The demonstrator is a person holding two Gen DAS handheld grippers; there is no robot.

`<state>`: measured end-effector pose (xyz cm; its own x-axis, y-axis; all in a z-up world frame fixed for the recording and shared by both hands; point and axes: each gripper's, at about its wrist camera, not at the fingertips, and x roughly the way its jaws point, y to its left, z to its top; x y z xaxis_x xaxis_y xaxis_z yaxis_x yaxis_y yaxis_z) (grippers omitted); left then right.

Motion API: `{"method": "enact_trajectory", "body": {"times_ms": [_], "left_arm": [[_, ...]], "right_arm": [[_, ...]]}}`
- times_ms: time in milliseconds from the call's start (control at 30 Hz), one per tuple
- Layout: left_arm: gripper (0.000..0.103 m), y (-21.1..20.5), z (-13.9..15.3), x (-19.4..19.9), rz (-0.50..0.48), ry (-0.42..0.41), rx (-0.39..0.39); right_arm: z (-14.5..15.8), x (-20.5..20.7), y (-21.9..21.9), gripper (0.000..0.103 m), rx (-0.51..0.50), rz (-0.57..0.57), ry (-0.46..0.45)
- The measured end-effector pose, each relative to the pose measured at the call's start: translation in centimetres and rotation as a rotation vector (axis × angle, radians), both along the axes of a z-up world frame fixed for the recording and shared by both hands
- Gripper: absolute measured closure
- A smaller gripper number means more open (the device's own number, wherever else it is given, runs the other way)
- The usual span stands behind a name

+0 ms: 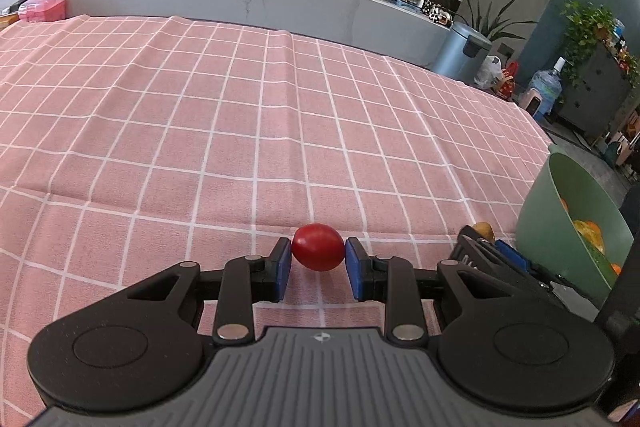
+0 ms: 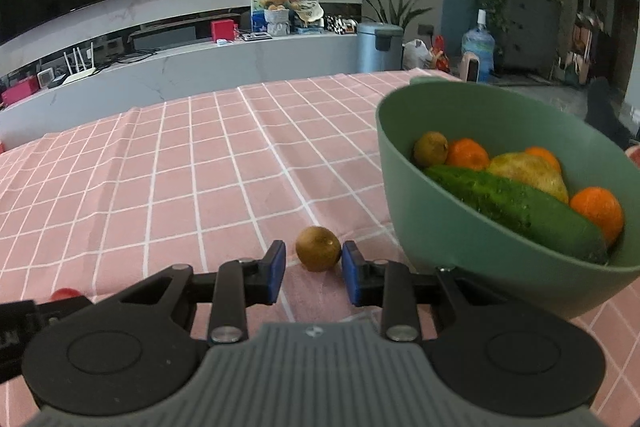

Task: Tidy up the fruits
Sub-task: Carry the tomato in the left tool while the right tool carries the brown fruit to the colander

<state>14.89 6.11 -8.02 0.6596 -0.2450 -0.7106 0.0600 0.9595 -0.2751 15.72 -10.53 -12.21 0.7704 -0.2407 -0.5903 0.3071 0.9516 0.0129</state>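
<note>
Gripping a soft tomato (image 1: 318, 247) left (image 1: 318, 255), a firm kiwi (image 2: 318, 248) right (image 2: 314, 255), we hold both across their middles, gently.

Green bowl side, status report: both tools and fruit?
Left tool shut on red tomato. Right tool shut on kiwi beside green bowl. Path clear.

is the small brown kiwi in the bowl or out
Out. The small brown kiwi lies on the pink checked cloth, beside the green plastic bowl.
</note>
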Motion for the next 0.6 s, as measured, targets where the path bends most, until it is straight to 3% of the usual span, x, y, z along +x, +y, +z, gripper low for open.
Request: {"method": "enact_trajectory", "body": {"times_ms": [233,600], "left_arm": [[0.071,0.1,0.3,-0.1,-0.001,-0.006,0.003],[0.071,-0.2,3.3,-1.0,-0.003,-0.034,-0.019]], "right_arm": [[0.5,-0.3,-0.4,0.083,0.011,0.03,-0.015],[4.3,-3.8,-1.5,0.083,0.072,0.251,-0.057]]}}
